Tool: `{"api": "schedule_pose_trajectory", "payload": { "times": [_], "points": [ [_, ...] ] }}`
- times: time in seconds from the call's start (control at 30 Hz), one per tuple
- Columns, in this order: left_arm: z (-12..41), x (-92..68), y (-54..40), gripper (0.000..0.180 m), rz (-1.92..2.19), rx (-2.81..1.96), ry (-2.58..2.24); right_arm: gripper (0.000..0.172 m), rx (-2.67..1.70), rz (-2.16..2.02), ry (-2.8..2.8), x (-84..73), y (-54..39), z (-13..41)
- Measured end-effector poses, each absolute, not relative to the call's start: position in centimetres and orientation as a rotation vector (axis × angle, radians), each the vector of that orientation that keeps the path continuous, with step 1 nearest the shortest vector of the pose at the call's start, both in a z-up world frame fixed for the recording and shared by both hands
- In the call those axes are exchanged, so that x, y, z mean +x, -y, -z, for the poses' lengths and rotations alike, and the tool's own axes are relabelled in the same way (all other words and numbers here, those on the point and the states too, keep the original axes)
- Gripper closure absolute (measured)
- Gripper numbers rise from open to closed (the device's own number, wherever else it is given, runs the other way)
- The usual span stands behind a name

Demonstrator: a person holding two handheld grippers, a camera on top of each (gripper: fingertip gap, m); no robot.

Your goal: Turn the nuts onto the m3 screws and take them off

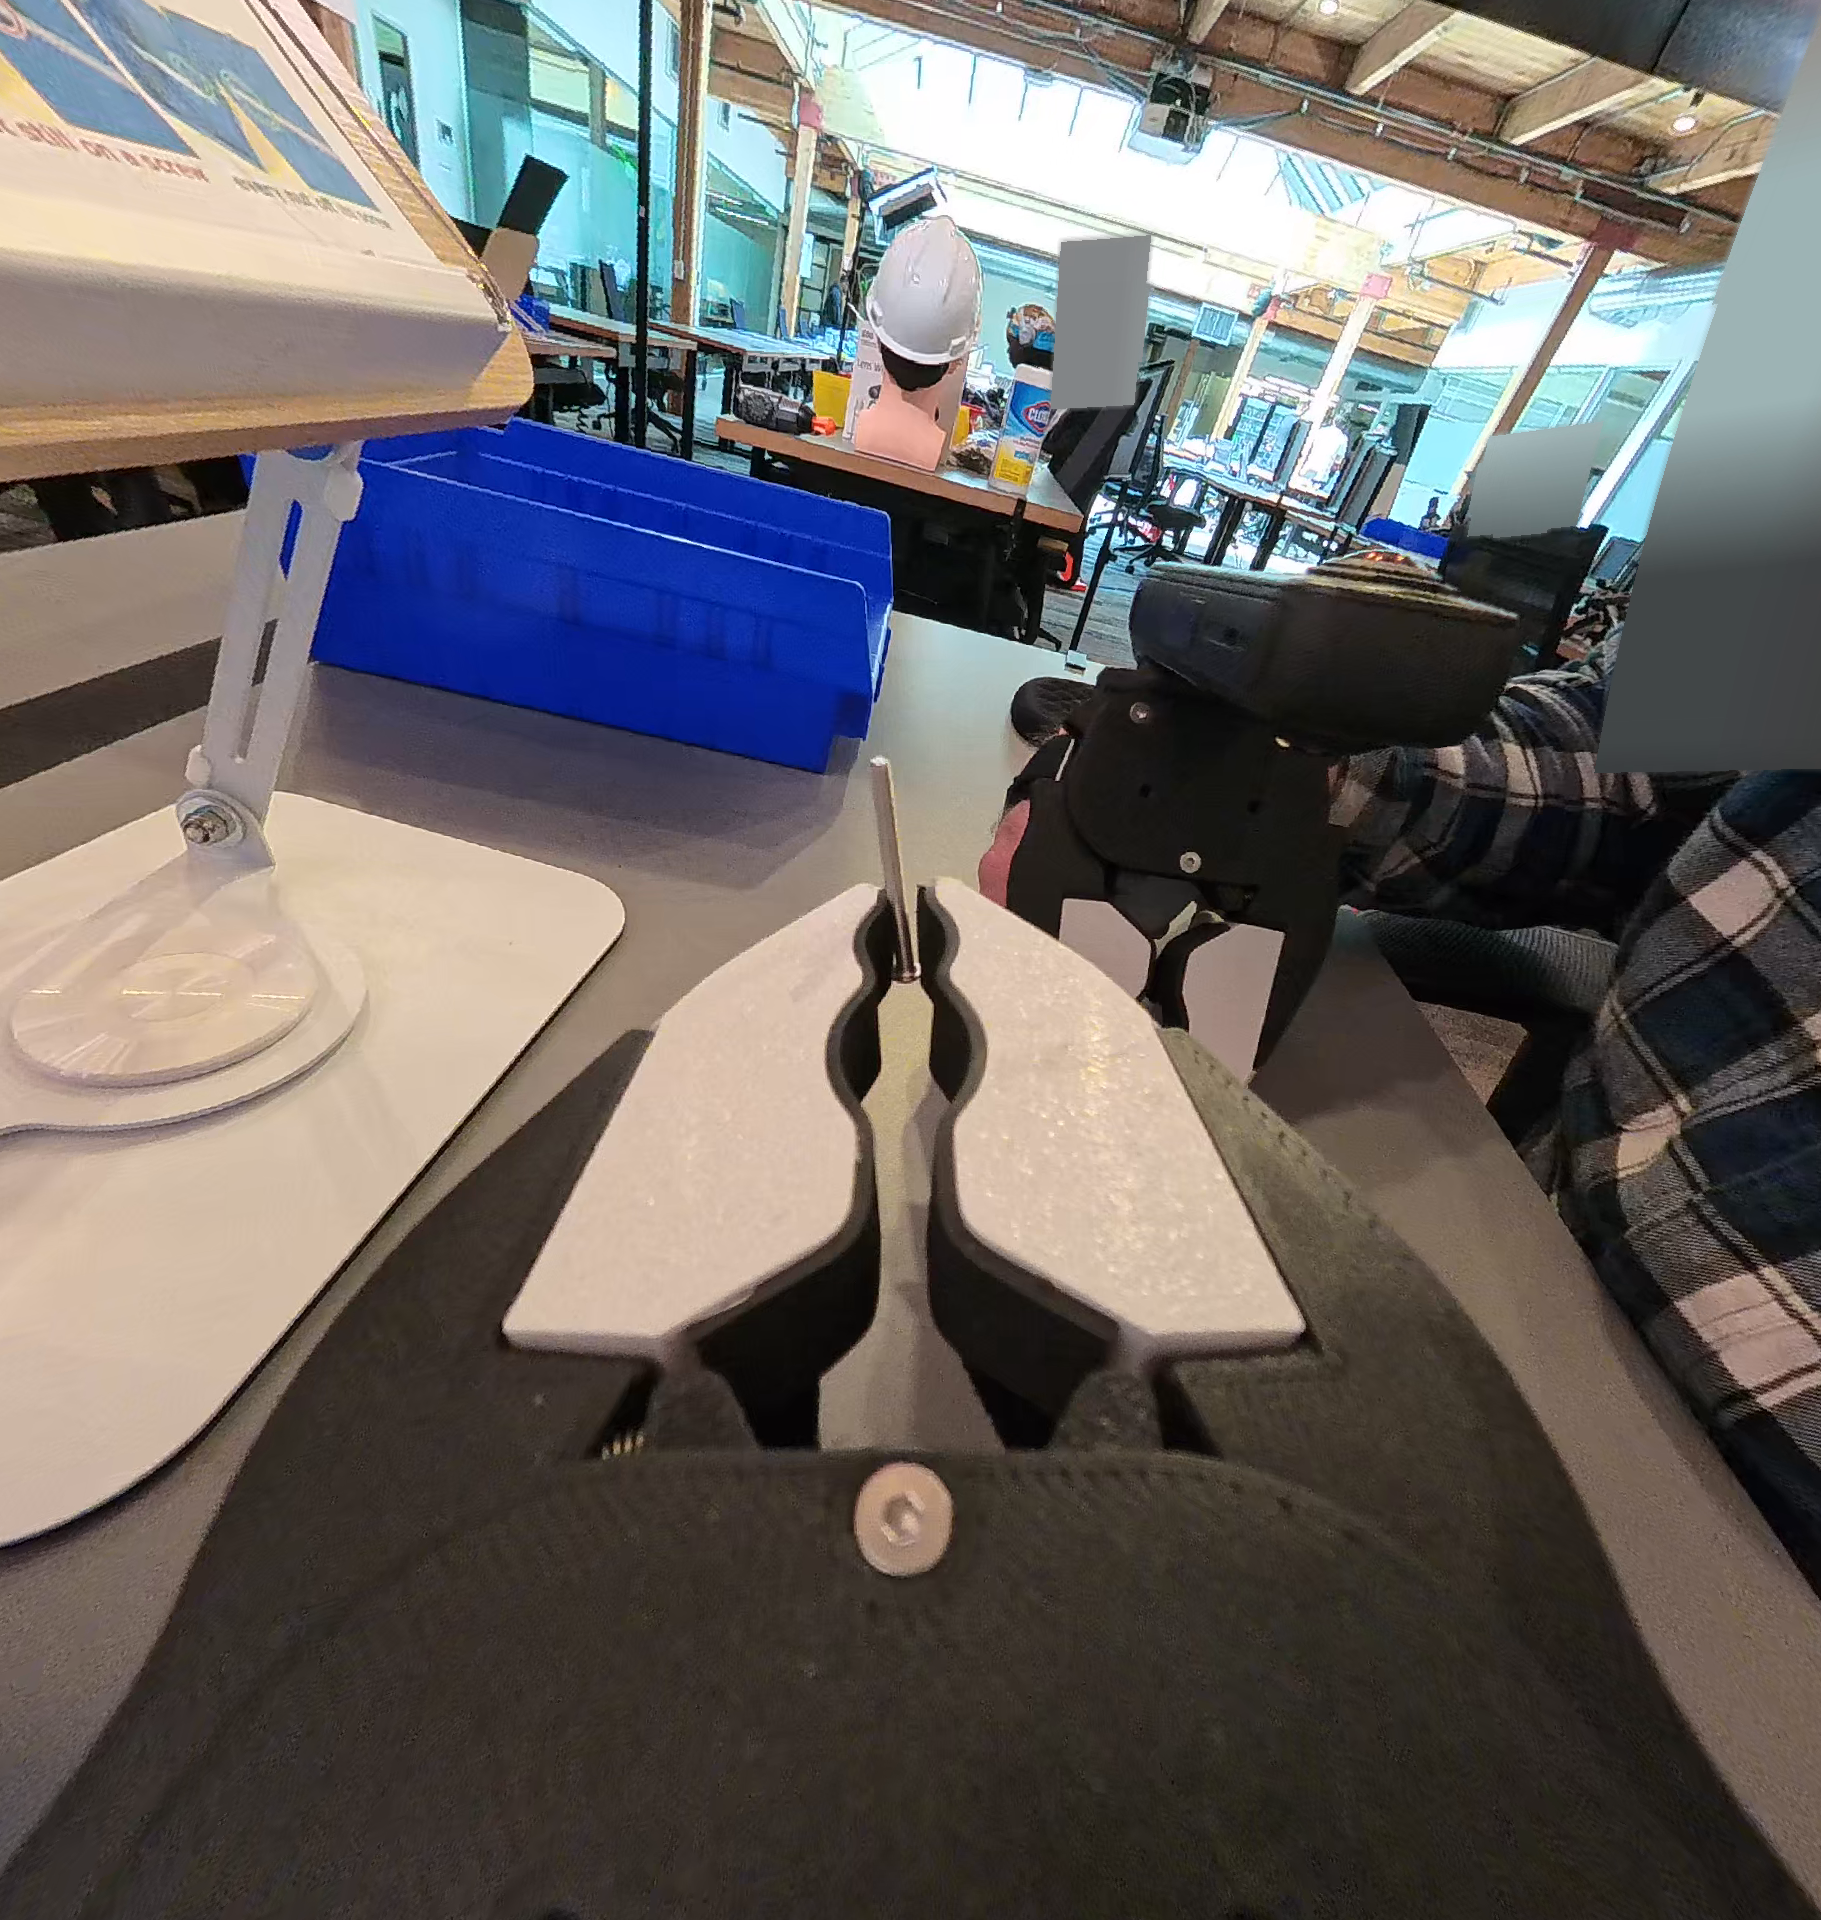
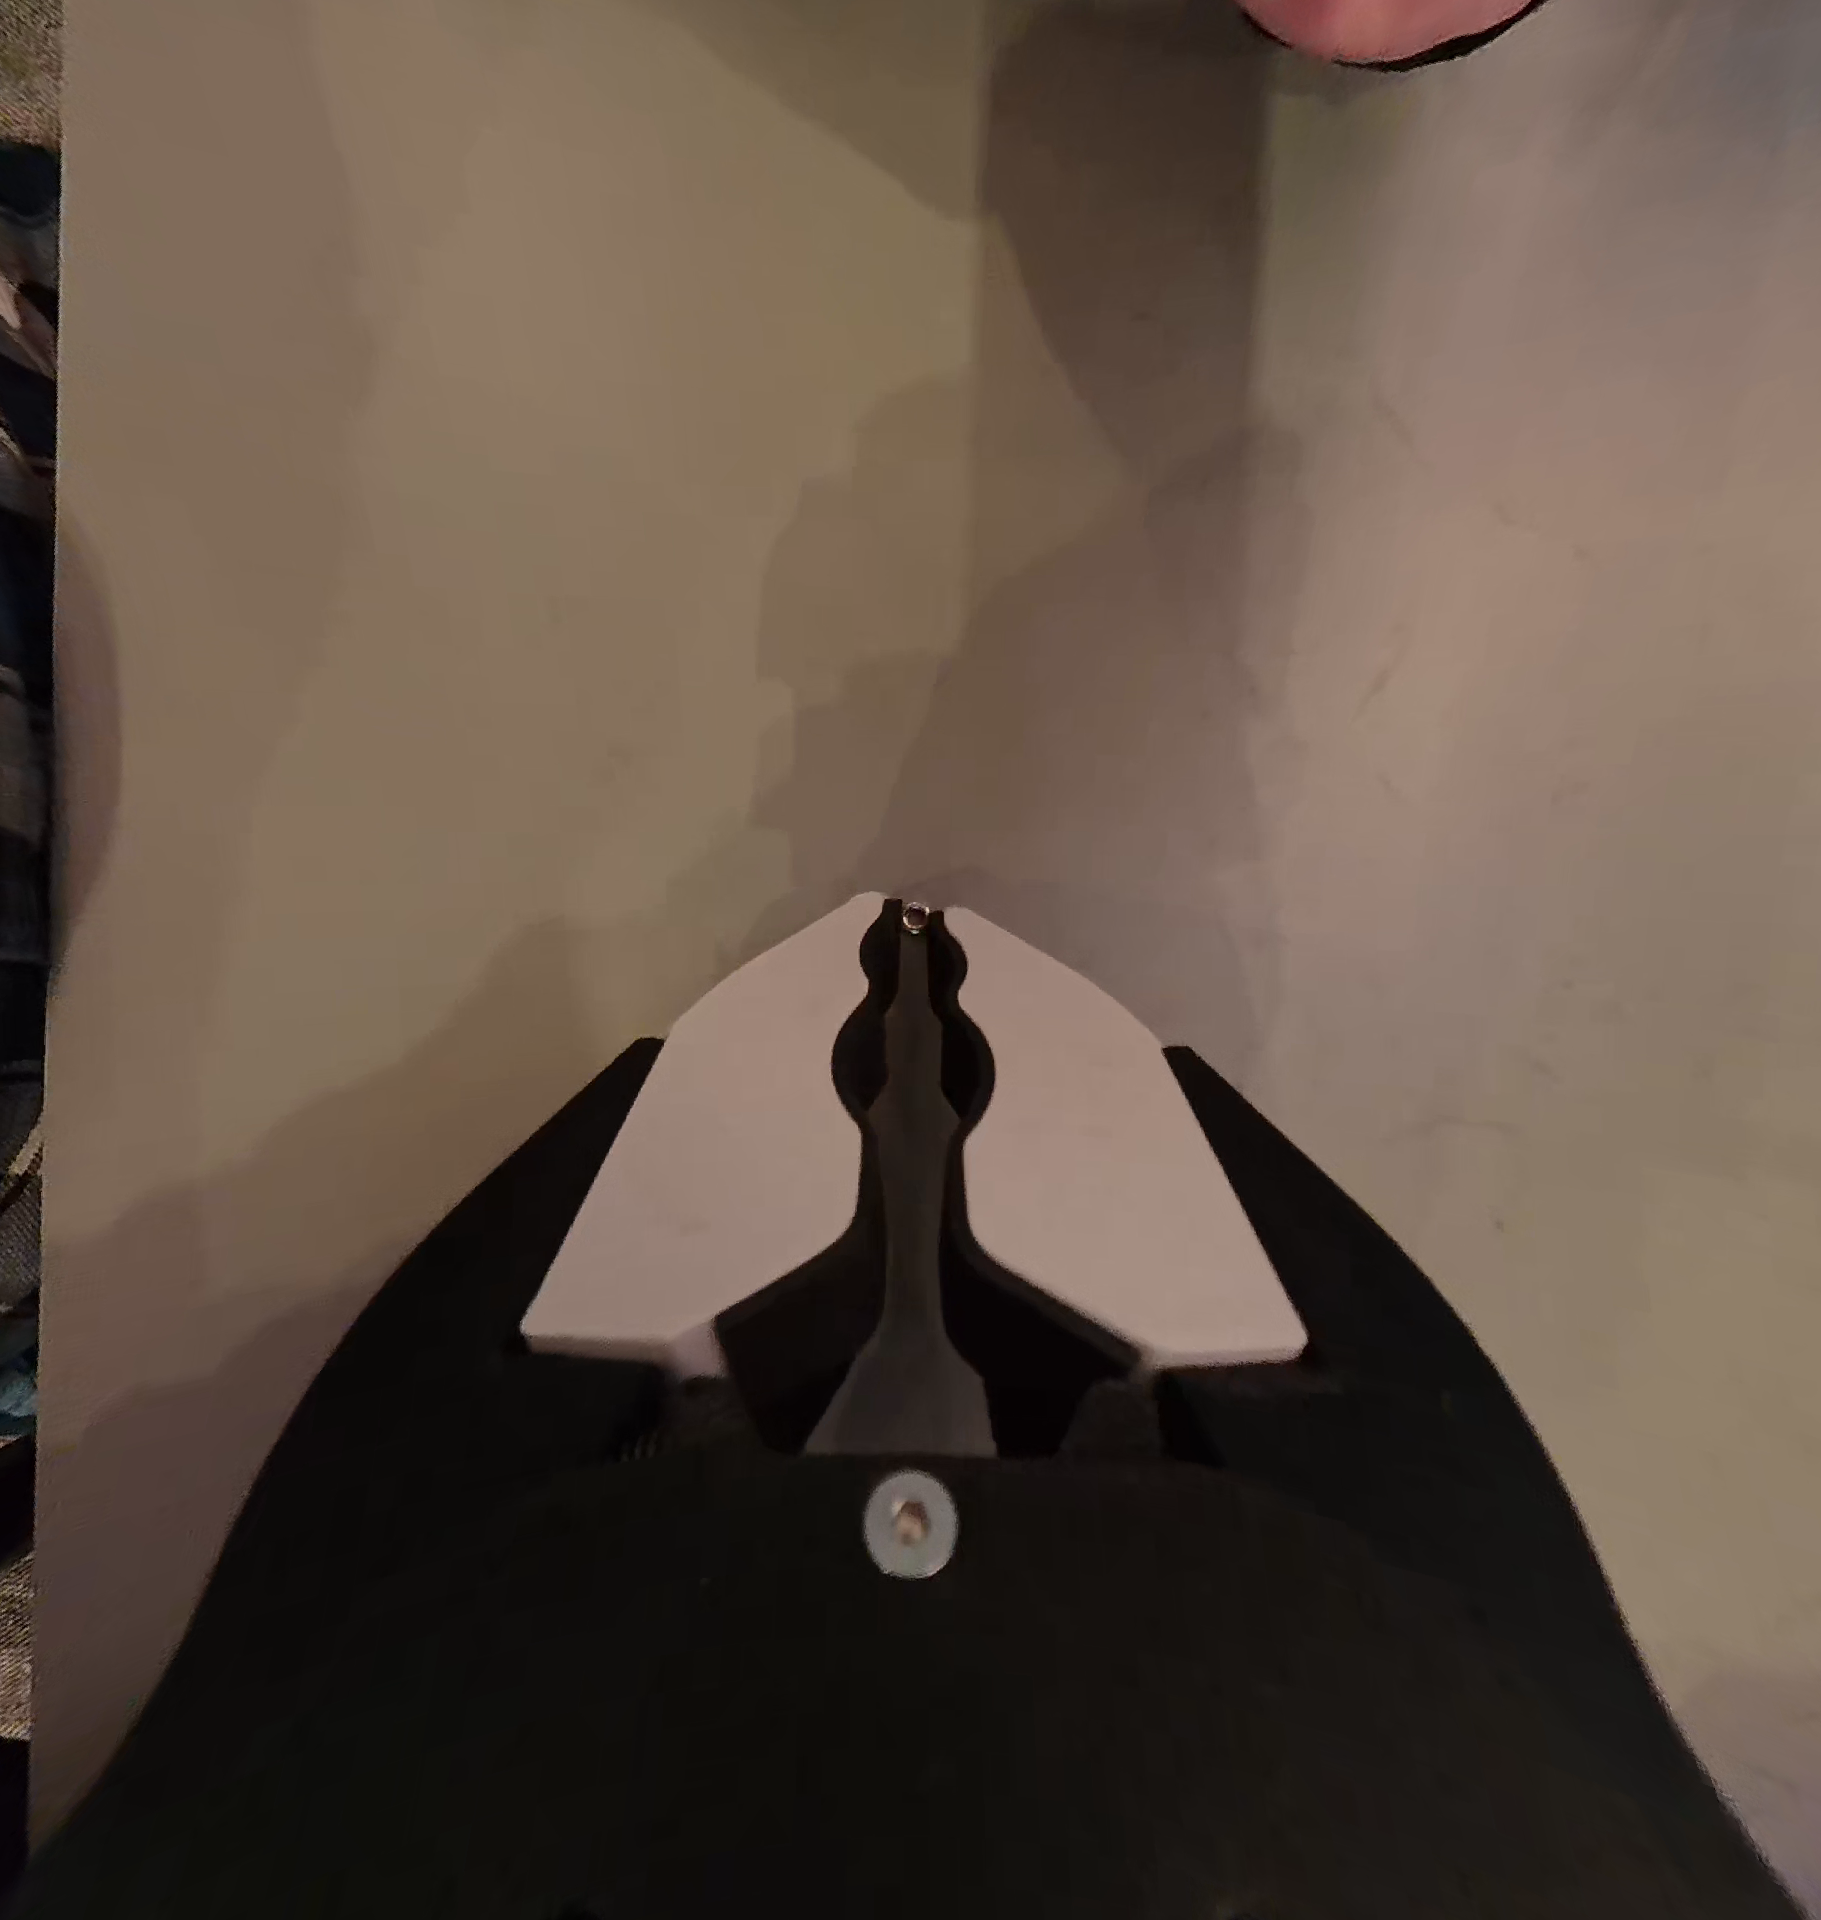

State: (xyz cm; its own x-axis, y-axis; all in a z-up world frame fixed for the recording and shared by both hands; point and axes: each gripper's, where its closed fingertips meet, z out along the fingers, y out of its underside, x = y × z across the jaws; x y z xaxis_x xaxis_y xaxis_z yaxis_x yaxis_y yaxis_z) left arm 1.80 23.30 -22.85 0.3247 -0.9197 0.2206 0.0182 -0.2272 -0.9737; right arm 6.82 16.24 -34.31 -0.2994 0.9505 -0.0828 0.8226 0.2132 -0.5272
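My left gripper [image 1: 906,906] is shut on a thin silver metal rod [image 1: 888,842]. The rod stands upright out of the fingertips, above the grey table [image 1: 740,831]. My right gripper [image 2: 914,927] points straight down at the table [image 2: 573,520], with its fingertips close to the surface. It is shut on a small silver metal nut [image 2: 917,916] pinched at the very tips. The right gripper also shows in the left wrist view [image 1: 1176,966], low at the table's right edge, just right of the rod.
A blue plastic bin [image 1: 615,613] lies behind the rod. A white stand [image 1: 262,1039] with a tilted board [image 1: 210,343] bearing a printed sheet is on the left. A person's plaid sleeve [image 1: 1716,1039] is on the right. Part of a hand [image 2: 1384,26] shows at the top edge. The grippers' ends are close to 15 cm from one another.
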Motion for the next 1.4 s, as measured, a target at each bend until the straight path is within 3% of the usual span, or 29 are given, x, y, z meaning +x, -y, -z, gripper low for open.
{"api": "schedule_pose_trajectory", "payload": {
  "times": [0.43,0.5,0.77,1.4],
  "points": [
    [23.4,2.4,-23.1,0.177,1.099,-1.538,-0.887,0.172,-1.675,-0.759,2.225,7.0,-16.8,34.3],
    [23.4,2.4,-23.0,0.177,1.101,-1.539,-0.892,0.163,-1.674,-0.779,2.210,6.8,-16.8,33.9],
    [23.5,2.5,-23.0,0.177,1.103,-1.541,-0.895,0.157,-1.671,-0.739,2.226,6.7,-17.0,34.3],
    [23.6,2.5,-23.1,0.177,1.113,-1.543,-0.895,0.159,-1.645,-0.679,2.266,6.3,-17.5,34.5]
  ]
}}
